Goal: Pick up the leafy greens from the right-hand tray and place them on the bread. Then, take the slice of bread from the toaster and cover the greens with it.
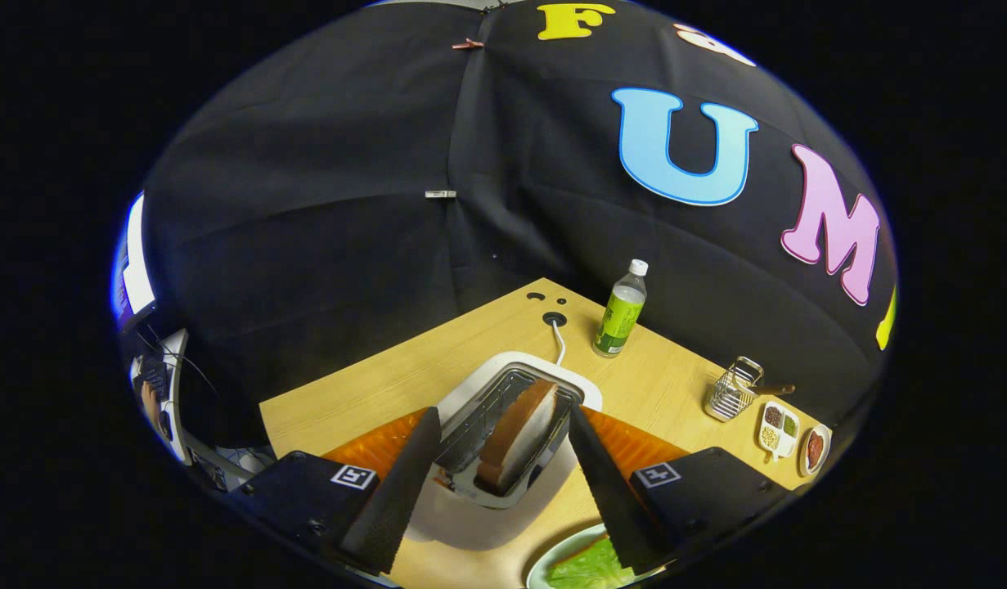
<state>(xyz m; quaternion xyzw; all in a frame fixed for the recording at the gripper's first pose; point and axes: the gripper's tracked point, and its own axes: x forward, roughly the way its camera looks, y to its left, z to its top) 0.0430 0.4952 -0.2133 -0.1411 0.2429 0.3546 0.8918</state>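
Note:
A white toaster (503, 511) stands on the wooden table (372, 393), with a brown-crusted slice of bread (519, 438) sticking up from its slot. My gripper (504, 411) hovers above it, open wide; the slice sits between the fingers, touching neither. Leafy greens (589, 568) lie on a pale green plate (544, 566) just in front of the toaster, below the right finger (609, 483), which hides part of them. I cannot tell what lies under the greens.
An orange mat (372, 446) shows on both sides of the toaster. Its white cable (559, 343) runs to a hole at the table's back corner. Beyond stand a green-labelled bottle (620, 311), a wire holder (732, 393), a divided spice dish (779, 429) and a small dish (814, 450).

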